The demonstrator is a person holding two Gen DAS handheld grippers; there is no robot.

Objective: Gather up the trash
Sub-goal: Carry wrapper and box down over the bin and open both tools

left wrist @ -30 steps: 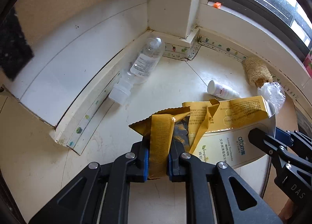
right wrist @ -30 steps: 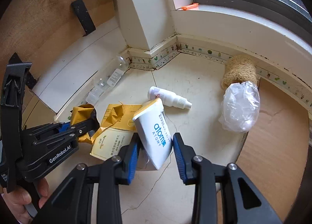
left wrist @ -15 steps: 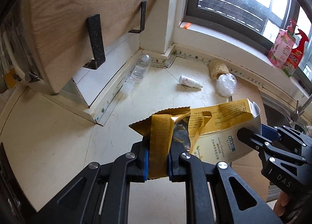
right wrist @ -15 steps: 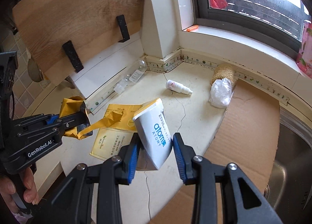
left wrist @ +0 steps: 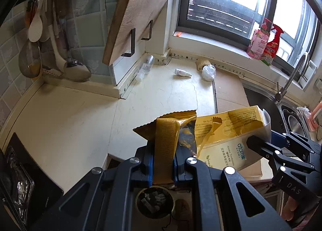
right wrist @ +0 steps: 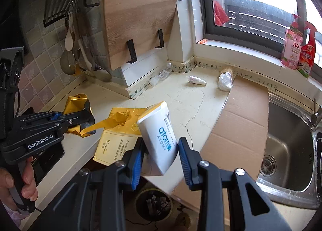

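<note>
— What sort of place is this?
— A home kitchen. A steel sink (right wrist: pixel 285 146) with a tap (left wrist: pixel 289 78) sits at the countertop's (left wrist: pixel 60 122) right end.
— Anything else?
— Ladles (left wrist: pixel 60 50) hang on the tiled wall (left wrist: pixel 12 46), a cutting board (right wrist: pixel 136 28) sits in its rack, and spray bottles (right wrist: pixel 299 46) stand on the windowsill.

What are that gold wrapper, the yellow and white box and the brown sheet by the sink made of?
The gold wrapper looks like thin metallised plastic film: glossy, crinkled, with a serrated edge. The yellow and white box looks like printed paperboard with a smooth coated face; it is torn open and flattened, with creased folds. The brown sheet looks like plain matte corrugated cardboard, with fold lines across it.
</note>
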